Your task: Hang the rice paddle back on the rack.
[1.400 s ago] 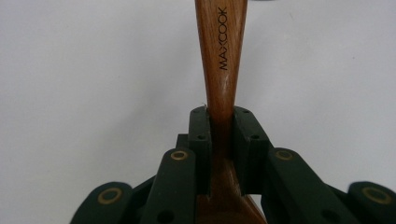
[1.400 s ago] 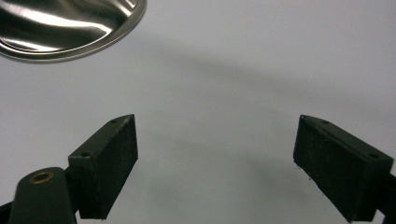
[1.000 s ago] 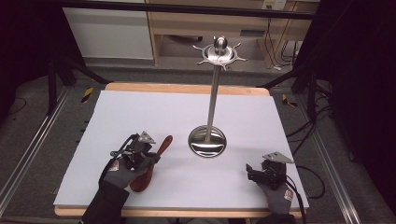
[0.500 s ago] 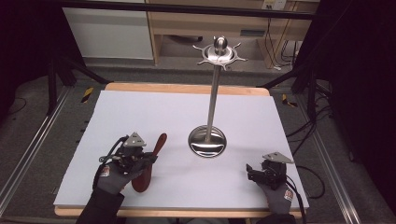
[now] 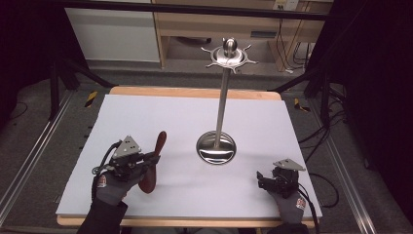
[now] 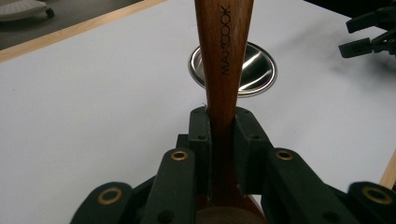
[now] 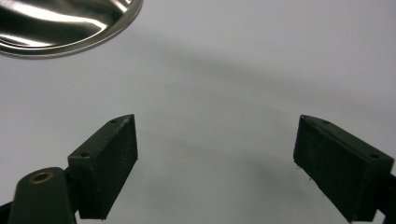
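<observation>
A white tabletop (image 5: 146, 117) with a wooden rim is seen from above. A person's two gloved hands come in from its near edge, each holding a pair of black tongs.

The left tongs (image 5: 155, 158), near the near left corner of the tabletop, are clamped on a dark brown wooden spoon (image 5: 153, 161). In the left gripper view the two black pads press against both sides of the spoon's handle (image 6: 224, 60), which runs straight up from between them and carries the printed word MAXCOOK. In the high view the spoon is tilted, its handle end pointing up and toward the far edge, its rounded bowl hanging low beside the glove toward the near edge. Whether the bowl touches the tabletop cannot be told.

A tall steel utensil stand (image 5: 216, 146) rises from the middle of the tabletop: a round shiny base, a thin upright pole, and a crown of hooks with a ball on top. The spoon is near its base, to the left, and apart from it.

The right tongs (image 5: 259, 179) sit near the near right corner. In the right gripper view the jaws stand wide apart over bare white surface, holding nothing.
</observation>
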`<state>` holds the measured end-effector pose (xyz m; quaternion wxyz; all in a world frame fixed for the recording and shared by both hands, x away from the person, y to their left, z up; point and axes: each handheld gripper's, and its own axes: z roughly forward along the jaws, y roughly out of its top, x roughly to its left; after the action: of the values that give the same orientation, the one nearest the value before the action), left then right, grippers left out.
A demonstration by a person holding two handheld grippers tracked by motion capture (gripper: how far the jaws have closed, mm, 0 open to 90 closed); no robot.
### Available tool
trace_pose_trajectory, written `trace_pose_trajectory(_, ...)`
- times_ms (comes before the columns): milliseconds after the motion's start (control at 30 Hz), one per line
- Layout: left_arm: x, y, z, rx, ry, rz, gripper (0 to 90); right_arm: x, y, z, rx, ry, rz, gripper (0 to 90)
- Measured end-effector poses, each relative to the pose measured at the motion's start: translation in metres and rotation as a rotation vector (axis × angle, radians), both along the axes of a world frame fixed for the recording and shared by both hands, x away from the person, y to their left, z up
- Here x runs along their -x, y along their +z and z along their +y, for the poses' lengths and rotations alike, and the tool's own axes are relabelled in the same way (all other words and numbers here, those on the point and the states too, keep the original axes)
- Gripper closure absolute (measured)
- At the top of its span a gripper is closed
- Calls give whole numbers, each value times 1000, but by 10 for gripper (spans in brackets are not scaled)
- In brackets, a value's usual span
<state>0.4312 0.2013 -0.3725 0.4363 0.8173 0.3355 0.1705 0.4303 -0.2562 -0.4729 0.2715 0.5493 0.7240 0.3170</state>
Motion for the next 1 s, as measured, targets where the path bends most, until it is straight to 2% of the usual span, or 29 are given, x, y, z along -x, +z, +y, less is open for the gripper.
trace_pose_trajectory(67, 0, 1, 2, 30, -1, -11, 780, 0, 0, 0, -3, -3, -1, 137)
trace_pose_trajectory(133, 0, 2, 3, 41, 3, -23, 779, 0, 0, 0, 0, -3, -2, 136)
trace_pose_trajectory(333, 0, 5, 3, 53, -2, -32, 779, 0, 0, 0, -1, -7, 0, 136)
trace_pose_trajectory(533, 0, 13, 4, 73, 3, -70, 779, 1, 0, 0, 7, -5, -6, 135)
trace_pose_trajectory(733, -6, 16, 4, 118, 6, -68, 779, 1, 0, 0, 9, -5, -6, 134)
trace_pose_trajectory(933, -10, 21, -2, 122, 0, -73, 778, 1, 0, 0, 12, -6, -11, 133)
trace_pose_trajectory(1000, -11, 26, -5, 117, -5, -89, 779, 1, 0, 0, 8, -11, -15, 130)
